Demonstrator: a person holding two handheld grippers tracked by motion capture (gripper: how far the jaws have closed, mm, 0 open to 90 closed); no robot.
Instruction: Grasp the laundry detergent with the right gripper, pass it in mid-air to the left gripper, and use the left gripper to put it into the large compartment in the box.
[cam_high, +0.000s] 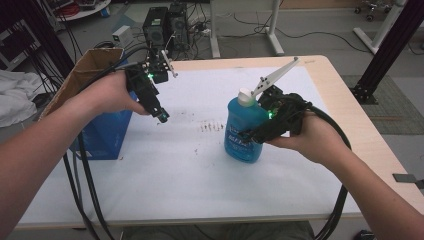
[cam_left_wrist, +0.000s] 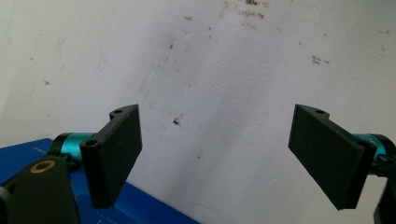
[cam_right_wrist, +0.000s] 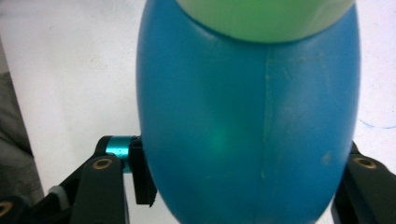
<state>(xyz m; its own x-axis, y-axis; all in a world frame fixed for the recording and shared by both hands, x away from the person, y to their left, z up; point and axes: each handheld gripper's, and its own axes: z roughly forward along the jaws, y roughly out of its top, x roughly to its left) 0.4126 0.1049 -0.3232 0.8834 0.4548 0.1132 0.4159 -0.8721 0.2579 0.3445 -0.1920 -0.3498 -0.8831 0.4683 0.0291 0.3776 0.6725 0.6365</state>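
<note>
A: Report the position of the blue bottle (cam_high: 243, 131).

B: The blue bottle stands upright on the white bench (cam_high: 200, 170), right of centre, just beside a patch of brown specks (cam_high: 212, 126) on the surface. Its white cap (cam_high: 245, 96) is at the top. The label faces the person's side of the bench.

A: State of the right claw (cam_high: 252, 134)?

B: The right claw is clamped on the blue bottle. In the right gripper view the bottle body (cam_right_wrist: 247, 126) sits between the two black jaws, with the jaw faces set against its left and right flanks. In the high view the right hand (cam_high: 305, 132) holds the claw level against the right side of the bottle, at about mid-height.

A: State of the left claw (cam_left_wrist: 215, 156)?

B: The left claw is spread wide with nothing between the jaws. The left gripper view looks down on bare, stained bench surface, with the edge of a blue box (cam_left_wrist: 140, 205) at the lower left. In the high view the left hand (cam_high: 117, 92) holds this claw (cam_high: 162, 116) above the bench at the left, tilted downward, well apart from the bottle.

A: Other items on the left side?

B: The blue box (cam_high: 102, 135) stands at the left edge of the bench, and an open cardboard box (cam_high: 85, 70) is behind it.
</note>
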